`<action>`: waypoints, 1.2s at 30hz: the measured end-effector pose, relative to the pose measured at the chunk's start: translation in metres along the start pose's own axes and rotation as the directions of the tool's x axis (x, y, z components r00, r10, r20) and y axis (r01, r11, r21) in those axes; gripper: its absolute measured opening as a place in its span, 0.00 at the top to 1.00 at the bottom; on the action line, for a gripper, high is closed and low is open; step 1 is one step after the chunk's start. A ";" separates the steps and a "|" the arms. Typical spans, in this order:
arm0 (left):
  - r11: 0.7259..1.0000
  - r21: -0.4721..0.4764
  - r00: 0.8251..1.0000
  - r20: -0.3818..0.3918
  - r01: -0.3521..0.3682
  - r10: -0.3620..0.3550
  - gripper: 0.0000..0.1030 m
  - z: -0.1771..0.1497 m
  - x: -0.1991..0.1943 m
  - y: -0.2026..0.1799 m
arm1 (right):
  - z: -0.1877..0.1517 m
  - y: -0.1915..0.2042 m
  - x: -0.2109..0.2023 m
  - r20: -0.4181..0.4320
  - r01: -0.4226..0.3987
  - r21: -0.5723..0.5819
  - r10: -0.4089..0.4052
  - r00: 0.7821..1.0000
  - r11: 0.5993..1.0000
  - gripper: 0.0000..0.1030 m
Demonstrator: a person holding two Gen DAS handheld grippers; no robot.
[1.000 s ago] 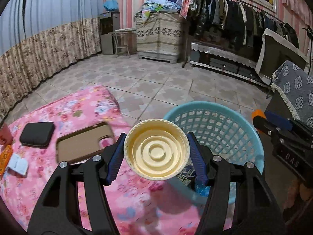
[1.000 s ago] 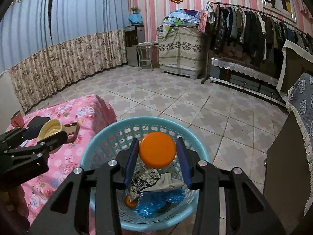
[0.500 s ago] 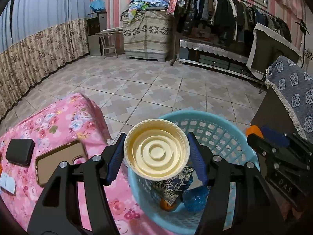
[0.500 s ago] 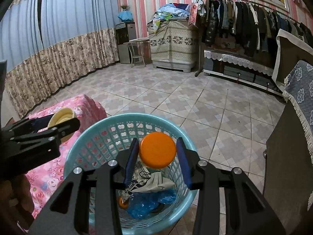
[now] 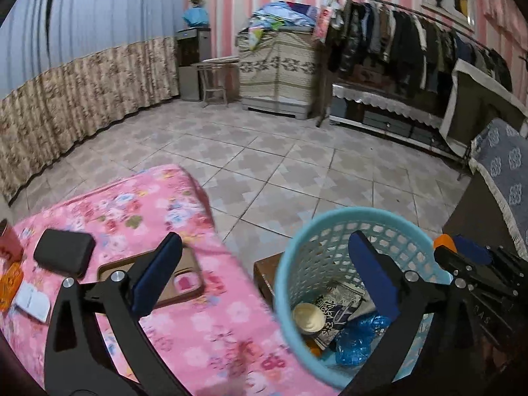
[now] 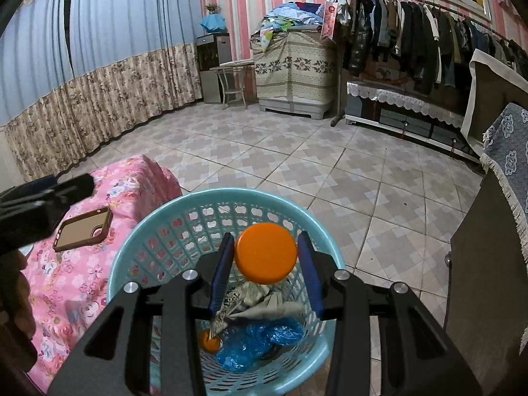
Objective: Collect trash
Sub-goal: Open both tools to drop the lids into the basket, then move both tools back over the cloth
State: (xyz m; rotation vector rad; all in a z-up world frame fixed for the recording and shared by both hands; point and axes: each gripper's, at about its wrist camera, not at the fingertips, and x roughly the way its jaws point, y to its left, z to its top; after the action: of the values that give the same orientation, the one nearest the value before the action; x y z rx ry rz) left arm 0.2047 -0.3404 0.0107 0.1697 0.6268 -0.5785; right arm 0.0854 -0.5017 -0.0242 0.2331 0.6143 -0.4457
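Holding my left gripper (image 5: 264, 275) over the near edge of the basket (image 5: 290, 250), I see its jaws spread wide with nothing between them. The cream lid (image 5: 309, 317) lies down inside the basket, below and between the two blue pads (image 5: 158, 274), not touching them.

My right gripper (image 6: 265, 270) hangs over the same basket (image 6: 171, 213). Its jaws are squeezed on the orange lid (image 6: 265, 253), one pad on each side. The orange lid is above the trash, not in it.

Inside the basket I see the cream lid, a crumpled printed wrapper (image 5: 336, 307), a blue plastic bag (image 6: 254, 346) and a small orange thing (image 6: 208, 341) near the bottom.

The basket sits on the floor, just right of the pink flowered bed (image 5: 138, 204). On the bed lie a phone case (image 6: 84, 229), a black pouch (image 5: 64, 253) farther left, and a small white thing (image 5: 33, 300) near the left edge.
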 end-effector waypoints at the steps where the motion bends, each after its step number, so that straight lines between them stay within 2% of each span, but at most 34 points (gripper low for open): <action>1: 1.000 -0.004 1.000 0.000 -0.005 0.005 0.06 -0.001 -0.002 0.004 | 0.000 0.002 0.001 0.000 -0.001 -0.002 0.001 1.000 1.000 0.61; 11: 0.991 -0.039 0.991 0.044 -0.125 0.127 0.05 -0.010 -0.042 0.052 | 0.000 0.027 0.010 0.003 -0.021 -0.014 0.021 1.000 1.000 0.60; 13: 0.989 -0.051 0.988 0.051 -0.142 0.145 0.05 -0.011 -0.052 0.065 | 0.000 0.029 0.014 0.002 -0.025 -0.003 0.025 1.000 1.000 0.44; 14: 0.987 -0.059 0.987 0.055 -0.148 0.152 0.05 -0.011 -0.057 0.070 | 0.000 0.030 0.015 0.004 -0.022 -0.001 0.022 1.000 1.000 0.29; 18: 0.979 -0.081 0.978 0.080 -0.189 0.195 0.05 -0.015 -0.079 0.097 | 0.003 0.038 0.015 0.023 0.020 -0.020 -0.020 1.000 1.000 0.17; 21: 0.969 -0.083 0.967 0.087 -0.234 0.241 0.05 -0.018 -0.091 0.116 | 0.006 0.046 0.013 0.030 0.031 -0.031 -0.031 0.999 0.999 0.16; 26: 0.955 -0.098 0.952 0.100 -0.281 0.290 0.05 -0.024 -0.115 0.144 | 0.008 0.061 -0.001 0.048 0.006 -0.030 -0.005 0.999 1.000 0.15; 28: 0.951 -0.104 0.947 0.106 -0.292 0.302 0.05 -0.026 -0.123 0.154 | 0.009 0.073 -0.010 0.065 -0.003 -0.045 0.006 0.998 0.999 0.10; 33: 0.945 -0.132 0.944 0.103 -0.298 0.312 0.05 -0.033 -0.145 0.181 | 0.016 0.111 -0.034 0.099 -0.041 -0.092 0.050 0.994 0.995 0.07; 36: 0.936 -0.133 0.934 0.108 -0.326 0.341 0.05 -0.036 -0.156 0.193 | 0.019 0.132 -0.044 0.107 -0.067 -0.113 0.079 0.991 0.991 0.07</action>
State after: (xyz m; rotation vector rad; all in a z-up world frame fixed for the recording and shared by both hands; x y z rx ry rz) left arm 0.1916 -0.0976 0.0709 0.1270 0.4882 -0.2215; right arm 0.1251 -0.3773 0.0274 0.1249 0.5178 -0.3503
